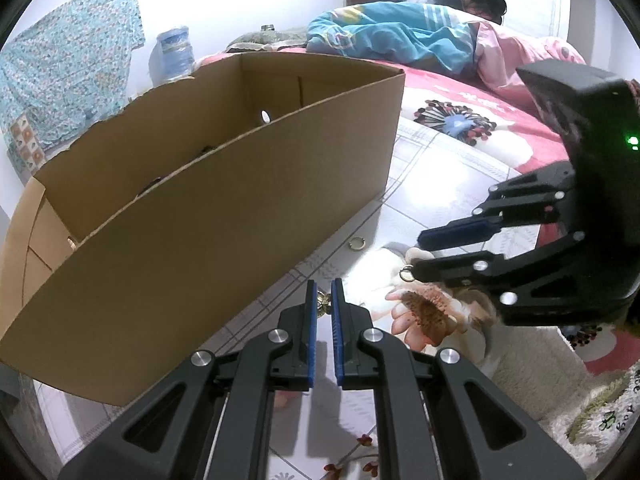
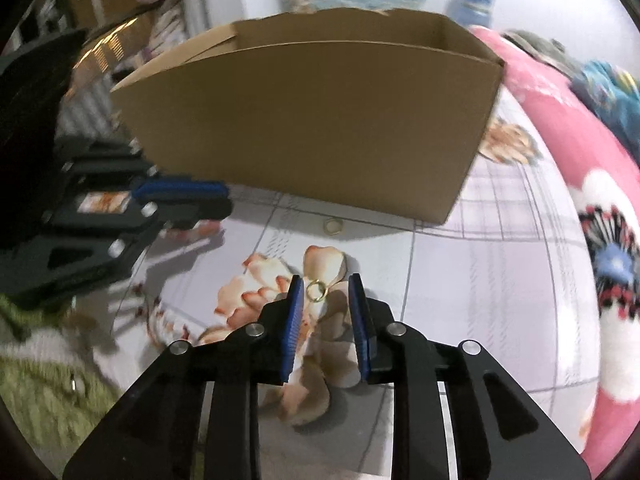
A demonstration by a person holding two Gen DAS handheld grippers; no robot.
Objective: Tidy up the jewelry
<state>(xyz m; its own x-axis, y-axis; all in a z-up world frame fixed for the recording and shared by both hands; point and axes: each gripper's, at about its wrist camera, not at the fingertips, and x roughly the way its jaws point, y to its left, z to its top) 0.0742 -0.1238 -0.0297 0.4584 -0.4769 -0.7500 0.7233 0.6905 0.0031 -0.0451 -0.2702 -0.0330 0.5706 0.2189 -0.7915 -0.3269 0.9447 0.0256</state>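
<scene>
Nearest, the right gripper (image 2: 325, 285) stands partly open over the flowered bedsheet (image 2: 500, 280), its blue pads apart and pressing on nothing. A small gold ring (image 2: 316, 291) lies flat between the fingertips, close to the left-hand pad (image 2: 295, 300) and clear of the other; whether it touches that pad cannot be told. Being round, the ring has no long axis to align with, so the coming move appears to turn only on centring the jaws about it before closing. Beyond it, a second gold ring (image 2: 333, 225) rests on the sheet just before the near wall of the cardboard box (image 2: 312, 120), the likely destination. To the left, the left gripper (image 1: 324, 292) holds its pads almost together on a small gold-coloured piece (image 1: 322, 300), whose kind is too hidden to name. The right gripper is judged much the nearer to both loose rings.
</scene>
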